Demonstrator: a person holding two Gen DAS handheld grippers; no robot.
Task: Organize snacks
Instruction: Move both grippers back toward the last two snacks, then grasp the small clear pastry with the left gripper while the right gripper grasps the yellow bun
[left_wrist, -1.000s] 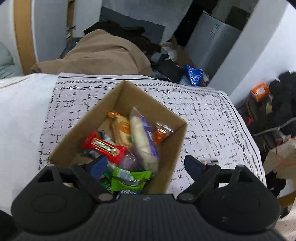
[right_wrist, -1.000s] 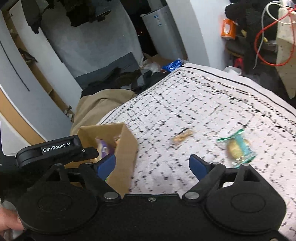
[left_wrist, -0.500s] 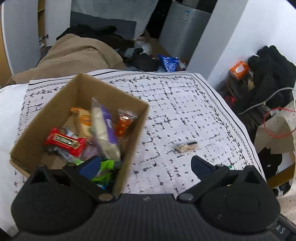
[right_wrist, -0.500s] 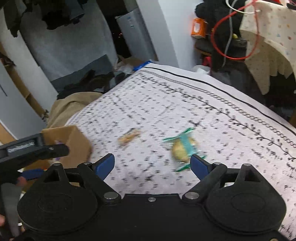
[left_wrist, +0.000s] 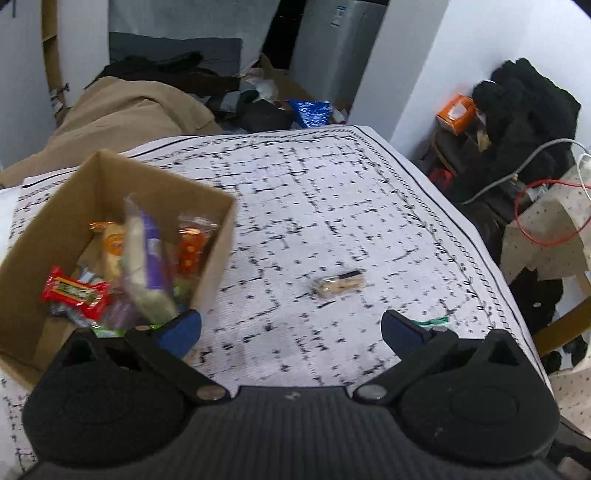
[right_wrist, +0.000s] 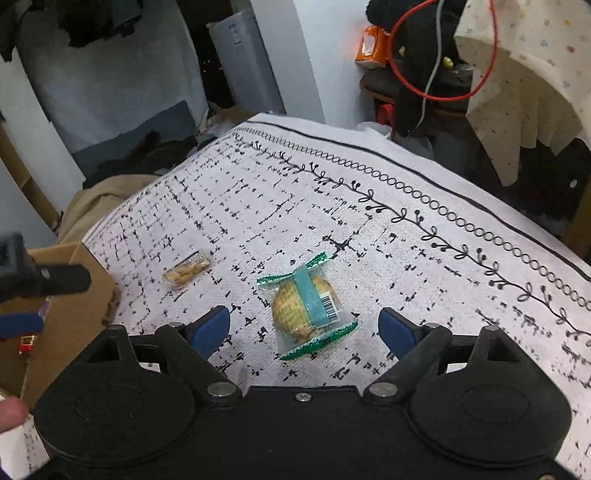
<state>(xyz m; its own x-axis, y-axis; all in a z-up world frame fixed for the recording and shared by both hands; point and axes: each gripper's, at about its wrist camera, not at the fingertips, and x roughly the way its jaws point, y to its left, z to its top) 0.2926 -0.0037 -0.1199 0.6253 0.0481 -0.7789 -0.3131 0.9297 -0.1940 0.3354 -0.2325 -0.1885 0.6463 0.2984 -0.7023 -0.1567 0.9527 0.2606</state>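
Right gripper (right_wrist: 303, 326), jaws apart and empty, hangs low over the patterned tablecloth (right_wrist: 369, 221) with the green-wrapped cake (right_wrist: 308, 308) lying flat between its blue pads at lower centre of the right wrist view, touched by neither; left gripper (left_wrist: 290, 328), whose jaws have just been opening with nothing between them, stands wide and empty at the lower edge of its own view, its left pad over the near rim of the cardboard box (left_wrist: 218, 236). To do the step well, judged from this pose: lower the right gripper so the pads straddle the cake across its narrow width, close gently because the wrapper will likely crumple and slide, then lift clear before carrying it to the box at the left. Left wrist view alone shows the box interior at middle left, already holding several snacks, a red bar (left_wrist: 75, 293) among them, with only a green wrapper corner of the cake visible; right wrist view alone shows the cake whole; the small tan snack (left_wrist: 340, 282) lies loose on the cloth in both.
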